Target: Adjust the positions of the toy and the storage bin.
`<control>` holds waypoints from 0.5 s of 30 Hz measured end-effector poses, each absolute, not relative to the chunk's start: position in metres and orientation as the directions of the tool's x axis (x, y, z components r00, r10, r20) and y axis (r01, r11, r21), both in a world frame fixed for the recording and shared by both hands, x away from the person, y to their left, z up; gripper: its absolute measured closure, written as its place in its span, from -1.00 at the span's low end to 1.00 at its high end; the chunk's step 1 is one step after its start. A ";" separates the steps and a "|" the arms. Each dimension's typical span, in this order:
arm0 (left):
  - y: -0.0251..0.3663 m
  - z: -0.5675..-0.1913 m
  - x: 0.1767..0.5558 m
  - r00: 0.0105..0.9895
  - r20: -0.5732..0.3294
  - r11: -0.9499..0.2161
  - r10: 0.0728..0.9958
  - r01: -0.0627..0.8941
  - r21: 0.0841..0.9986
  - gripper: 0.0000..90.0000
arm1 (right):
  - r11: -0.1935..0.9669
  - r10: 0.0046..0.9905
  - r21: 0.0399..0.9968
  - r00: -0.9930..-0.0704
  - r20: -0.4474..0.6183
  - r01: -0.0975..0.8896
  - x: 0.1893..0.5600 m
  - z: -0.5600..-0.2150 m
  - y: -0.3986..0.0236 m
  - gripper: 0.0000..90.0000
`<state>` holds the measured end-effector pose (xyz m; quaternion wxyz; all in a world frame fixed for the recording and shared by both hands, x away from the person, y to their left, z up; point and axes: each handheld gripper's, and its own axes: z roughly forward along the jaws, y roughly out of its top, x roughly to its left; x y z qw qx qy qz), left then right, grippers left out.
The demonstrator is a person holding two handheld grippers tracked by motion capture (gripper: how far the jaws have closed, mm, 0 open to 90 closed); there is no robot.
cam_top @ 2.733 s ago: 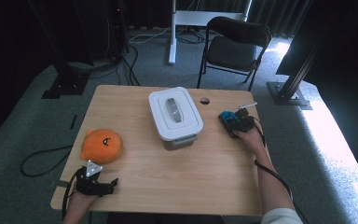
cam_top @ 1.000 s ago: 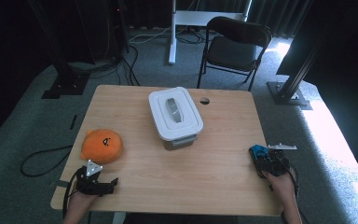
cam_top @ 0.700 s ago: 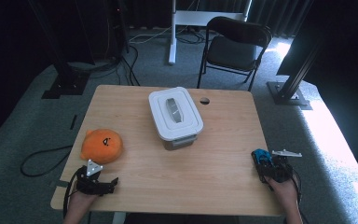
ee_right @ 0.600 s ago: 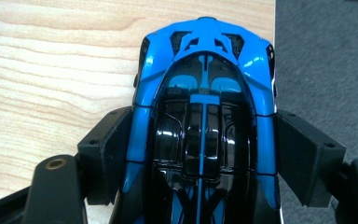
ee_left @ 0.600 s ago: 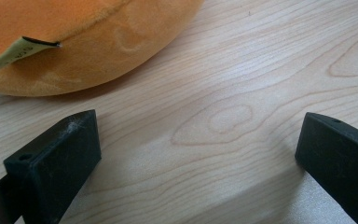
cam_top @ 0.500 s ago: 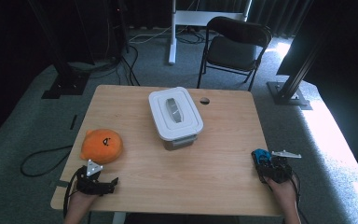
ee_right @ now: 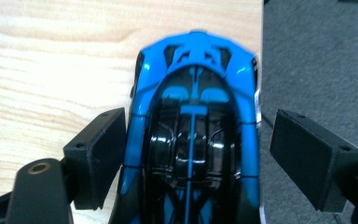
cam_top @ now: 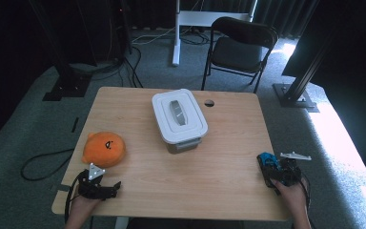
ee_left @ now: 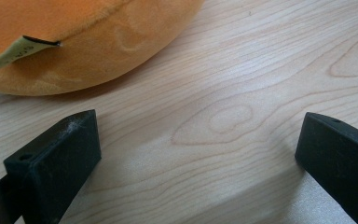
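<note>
A blue and black toy car [ee_right: 196, 140] sits at the table's right edge, seen small in the high view as the car [cam_top: 266, 158]. My right gripper [ee_right: 198, 123] straddles it. Its jaws have just been opening: the left pad lies against the car's side and the right pad stands off it over the floor. From above, the right gripper [cam_top: 272, 168] is at the front right. My left gripper [ee_left: 198, 154] rests open on bare wood, just below the orange plush [ee_left: 74, 42]. The high view puts the left gripper [cam_top: 115, 187] at the front left, near the plush [cam_top: 104, 149].
A white lidded box [cam_top: 179, 119] with a handle stands mid-table toward the back. A cable hole [cam_top: 209, 103] is behind it. The wooden table [cam_top: 219, 191] has free room across its front middle. A black folding chair [cam_top: 240, 47] stands beyond the far edge.
The right gripper has brought the blue car from beside the white box to the table's front right edge, then barely shifted. The left gripper has stayed put.
</note>
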<state>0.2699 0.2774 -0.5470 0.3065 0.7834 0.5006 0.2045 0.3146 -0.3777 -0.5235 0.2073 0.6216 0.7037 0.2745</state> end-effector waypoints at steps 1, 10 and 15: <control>0.277 -0.547 0.270 0.415 0.014 -0.311 0.910 0.659 0.685 -0.99 | 0.076 0.989 0.644 -0.141 0.050 0.761 0.315 -0.524 -0.378 -0.59; 0.277 -0.547 0.270 0.417 0.014 -0.312 0.909 0.659 0.685 -0.99 | 0.066 0.984 0.689 -0.163 0.077 0.722 0.314 -0.503 -0.370 -0.59; 0.277 -0.547 0.270 0.419 0.013 -0.314 0.908 0.658 0.684 -0.99 | 0.090 0.974 0.708 -0.210 0.084 0.701 0.315 -0.498 -0.356 -0.59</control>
